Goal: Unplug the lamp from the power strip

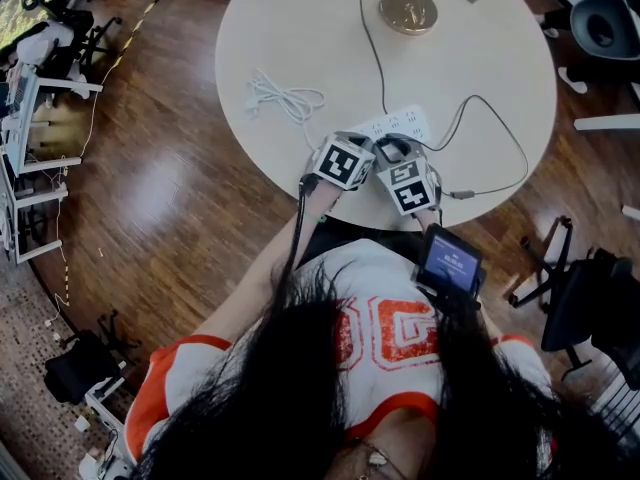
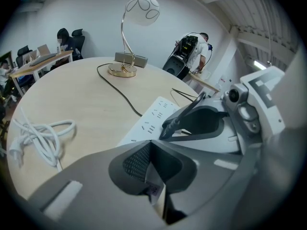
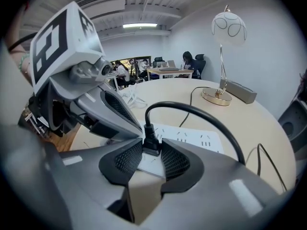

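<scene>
A white power strip (image 1: 405, 123) lies on the round table (image 1: 300, 28) near its front edge. The lamp (image 2: 139, 11) with a gold base (image 1: 408, 10) stands at the far side, and its black cord (image 1: 372, 53) runs to a black plug (image 3: 151, 143) standing in the strip's near end. My right gripper (image 3: 151, 150) is shut on that plug, one pad against each side. My left gripper (image 2: 149, 145) is shut on the strip's near end (image 2: 156, 188). Both grippers (image 1: 362, 148) (image 1: 396, 156) sit side by side over the strip.
A coiled white cable (image 1: 285, 98) lies left of the strip. A second thin black cable (image 1: 500, 138) loops across the table's right side. A grey box (image 2: 130, 59) sits behind the lamp. Office chairs (image 1: 600, 23) and desks with seated people (image 2: 62, 37) surround the table.
</scene>
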{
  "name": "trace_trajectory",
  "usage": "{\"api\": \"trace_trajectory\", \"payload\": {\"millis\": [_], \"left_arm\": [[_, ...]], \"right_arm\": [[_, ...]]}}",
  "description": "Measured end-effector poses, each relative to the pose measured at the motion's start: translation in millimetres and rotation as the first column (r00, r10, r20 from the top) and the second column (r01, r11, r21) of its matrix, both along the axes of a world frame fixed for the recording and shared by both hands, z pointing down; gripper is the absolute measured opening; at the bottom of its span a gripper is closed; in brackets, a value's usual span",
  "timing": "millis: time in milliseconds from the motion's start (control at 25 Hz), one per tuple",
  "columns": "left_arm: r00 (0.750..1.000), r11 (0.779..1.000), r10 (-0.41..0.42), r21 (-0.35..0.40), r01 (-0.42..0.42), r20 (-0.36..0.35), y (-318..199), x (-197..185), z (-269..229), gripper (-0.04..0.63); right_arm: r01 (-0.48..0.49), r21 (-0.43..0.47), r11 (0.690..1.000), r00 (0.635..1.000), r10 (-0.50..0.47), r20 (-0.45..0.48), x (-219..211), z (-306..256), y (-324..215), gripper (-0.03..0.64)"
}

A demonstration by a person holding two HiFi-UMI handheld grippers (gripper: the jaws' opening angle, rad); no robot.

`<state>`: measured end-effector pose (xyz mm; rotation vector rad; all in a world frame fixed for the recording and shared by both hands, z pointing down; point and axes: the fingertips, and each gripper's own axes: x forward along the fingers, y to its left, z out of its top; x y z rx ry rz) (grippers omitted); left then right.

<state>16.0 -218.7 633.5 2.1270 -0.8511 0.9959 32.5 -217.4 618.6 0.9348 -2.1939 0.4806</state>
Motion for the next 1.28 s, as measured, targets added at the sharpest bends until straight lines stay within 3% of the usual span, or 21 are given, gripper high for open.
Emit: {"api": "trace_trajectory", "payload": {"millis": [120,680,840,1000,1280], "left_arm": [[1.000,1.000,-0.006,0.000,0.006,-0.021,-0.8,1.6,-1.0,0.000],[1.000,1.000,0.014,-0.009,-0.014,0.004,-1.7,1.4,-0.2,0.000],[1.000,1.000,0.013,-0.009,-0.013,-0.006,-2.4,1.8,-0.3,0.000],[1.000,1.000,0.018,0.001,-0.018,-0.004,-0.8,1.5,-1.6,0.000],[1.000,1.000,0.016,0.003,-0.016,-0.013,0.4,1.7,-2.2,0.000]], "right_arm": [[-0.021,-0.010,1.000,0.999,0.021,0.037,0.3,-1.4,-0.7,0.126],[-0.074,-0.022,0.997,0.987,0.077,0.142,4.8,-4.7,-1.0,0.123],[-0.154,0.001,0.988,0.922,0.143,0.361,2.8,-48.6,-16.3,0.124],[-0.129,0.074,0.989,0.958,0.105,0.265,4.8,-63.9,-28.1,0.124],[-0.157,0.037,0.987,0.976,0.149,0.161,29.0,-43.8,-18.3,0.126]]}}
